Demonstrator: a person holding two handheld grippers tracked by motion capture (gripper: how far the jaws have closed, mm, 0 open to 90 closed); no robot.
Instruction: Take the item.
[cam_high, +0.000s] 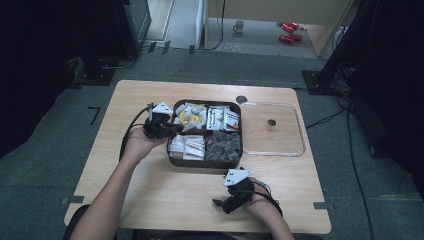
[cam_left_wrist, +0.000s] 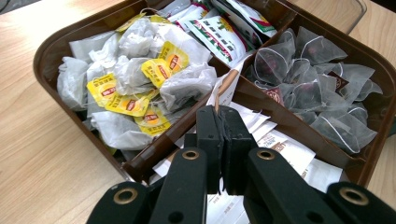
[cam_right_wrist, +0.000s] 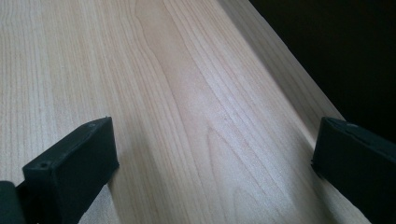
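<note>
A brown four-part tray (cam_high: 205, 162) sits mid-table. It holds yellow-tagged tea bags (cam_left_wrist: 140, 79), printed sachets (cam_left_wrist: 219, 32), pyramid mesh bags (cam_left_wrist: 317, 84) and flat white sachets (cam_left_wrist: 289, 149). My left gripper (cam_high: 182, 127) hovers over the tray's left half. In the left gripper view its pads (cam_left_wrist: 223, 116) are pressed together on the edge of a white sachet (cam_left_wrist: 225, 91) that stands up above the divider. My right gripper (cam_high: 217, 202) rests low over bare wood near the table's front edge, jaws wide apart with nothing between them (cam_right_wrist: 210, 154).
A clear plastic lid (cam_high: 272, 129) lies flat on the table just right of the tray. The wooden table (cam_high: 150, 195) has bare room at the front and left. A dark drop shows past the table edge (cam_right_wrist: 299, 84) in the right gripper view.
</note>
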